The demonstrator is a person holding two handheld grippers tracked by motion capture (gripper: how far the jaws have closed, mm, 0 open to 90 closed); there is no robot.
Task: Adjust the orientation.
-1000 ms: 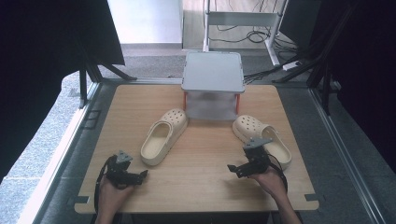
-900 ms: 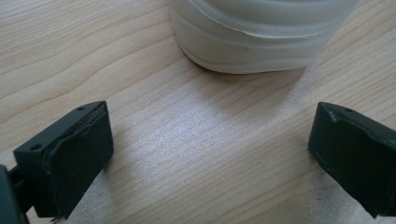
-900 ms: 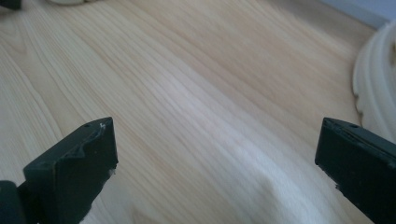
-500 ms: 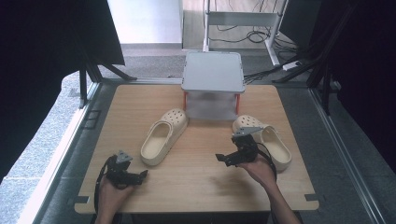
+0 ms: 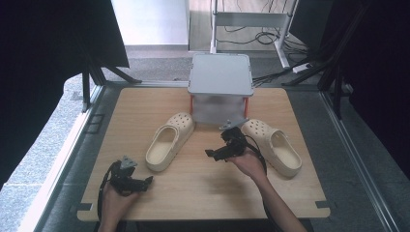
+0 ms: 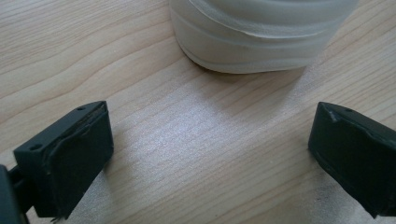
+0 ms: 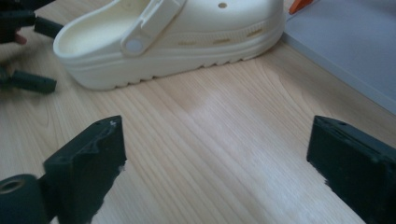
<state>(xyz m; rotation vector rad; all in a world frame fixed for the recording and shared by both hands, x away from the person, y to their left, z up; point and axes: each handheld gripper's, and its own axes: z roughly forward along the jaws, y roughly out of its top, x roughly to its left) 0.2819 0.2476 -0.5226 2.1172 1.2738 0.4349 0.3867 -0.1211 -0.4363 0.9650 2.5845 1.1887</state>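
Two cream clogs lie on the wooden table (image 5: 140, 106). The left clog (image 5: 169, 140) points its toe at the grey stand, and the right clog (image 5: 276, 145) lies by the stand's right leg. My right gripper (image 5: 212, 154) hovers between them, open and aimed left at the left clog (image 7: 168, 37); its jaws have just been closing a little, with bare wood between them (image 7: 215, 172). Near the front left edge my left gripper (image 5: 147, 181) is open over the wood (image 6: 205, 158), just short of the left clog's heel (image 6: 261, 32).
A grey flat-topped stand (image 5: 220, 72) on orange legs sits at the table's back centre, and its edge (image 7: 345, 51) is at the right in the right gripper view. Black frame rails run along both table sides. The left gripper (image 7: 39, 53) is seen far off.
My right gripper has moved left and slightly up, from beside the right clog to the space between the two clogs. The left gripper and both clogs have stayed put.
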